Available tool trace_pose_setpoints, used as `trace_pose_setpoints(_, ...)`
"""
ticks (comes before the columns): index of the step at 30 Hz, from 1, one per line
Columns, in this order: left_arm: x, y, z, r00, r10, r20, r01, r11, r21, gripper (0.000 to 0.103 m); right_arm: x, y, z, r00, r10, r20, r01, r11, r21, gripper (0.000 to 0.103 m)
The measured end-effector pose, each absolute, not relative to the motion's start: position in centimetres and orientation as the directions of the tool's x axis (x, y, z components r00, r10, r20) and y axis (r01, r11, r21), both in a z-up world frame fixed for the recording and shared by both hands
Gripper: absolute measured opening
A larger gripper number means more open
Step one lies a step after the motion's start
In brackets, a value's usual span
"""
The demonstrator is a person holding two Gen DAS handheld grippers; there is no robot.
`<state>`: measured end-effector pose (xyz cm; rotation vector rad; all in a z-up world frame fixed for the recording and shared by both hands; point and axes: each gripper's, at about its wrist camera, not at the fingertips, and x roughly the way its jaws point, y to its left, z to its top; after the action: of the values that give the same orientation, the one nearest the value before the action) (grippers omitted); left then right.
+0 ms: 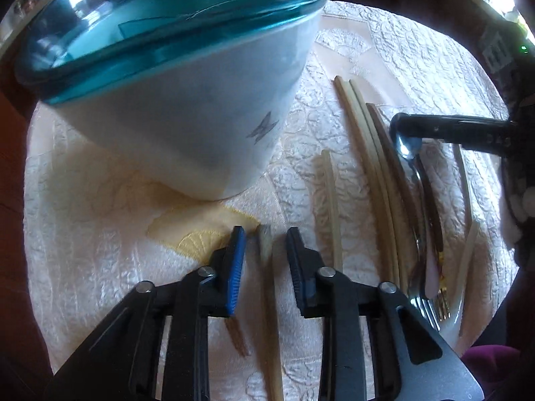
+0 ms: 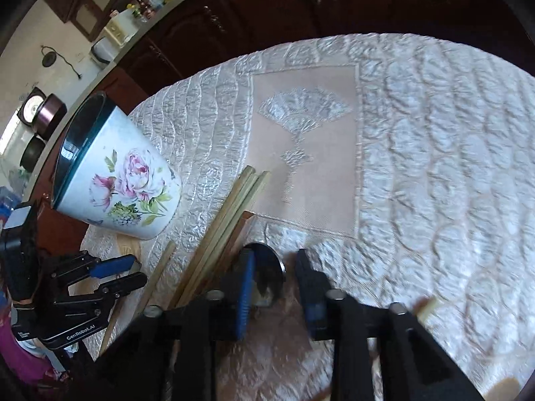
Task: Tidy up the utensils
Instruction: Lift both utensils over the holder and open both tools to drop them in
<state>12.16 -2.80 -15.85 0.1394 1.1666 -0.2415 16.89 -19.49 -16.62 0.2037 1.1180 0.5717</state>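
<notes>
Left claw (image 1: 265, 230) straddles one chopstick (image 1: 267, 267) lying on the cloth (image 1: 100, 250), jaws narrow with a sliver of space either side, not yet pinching. Your right claw (image 2: 275, 252) stands likewise over the spoon (image 2: 267, 274), with no clear grip. Centre each piece between the pads, press down to the cloth, then close firmly. The cup (image 1: 200, 127) stands near on your left; lift high enough to clear its rim.
</notes>
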Motion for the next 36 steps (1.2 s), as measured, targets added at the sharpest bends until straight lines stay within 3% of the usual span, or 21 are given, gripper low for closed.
trace_pose_setpoints(2, 12.9, -4.3, -16.2, 0.365, -0.141, -0.92, 0.261, 0.964, -0.045, 0.007, 16.7, -19.2, -16.4, 0.313, 0.542, -0.78, -0.341, 0.831, 0.441, 0.003)
trace_pose_setpoints(10, 12.0, -0.6, -12.5, 0.423, -0.225, -0.878, 0.195, 0.969, -0.154, 0.007, 13.7, -20.1, -11.0, 0.436, 0.521, -0.734, -0.392, 0.844, 0.366, 0.003)
trace_pose_setpoints(27, 4.4, 9.3, 5.2, 0.688, -0.336, -0.644, 0.176, 0.937, -0.3, 0.007, 11.0, -18.4, 2.0, 0.615, 0.561, -0.555, -0.477, 0.824, 0.304, 0.003)
trace_pose_setpoints(36, 6.3, 9.7, 13.1, 0.79, -0.297, -0.536, 0.189, 0.95, -0.248, 0.007, 13.8, -13.0, 6.6, 0.725, 0.489, -0.485, -0.462, 0.868, 0.185, 0.003)
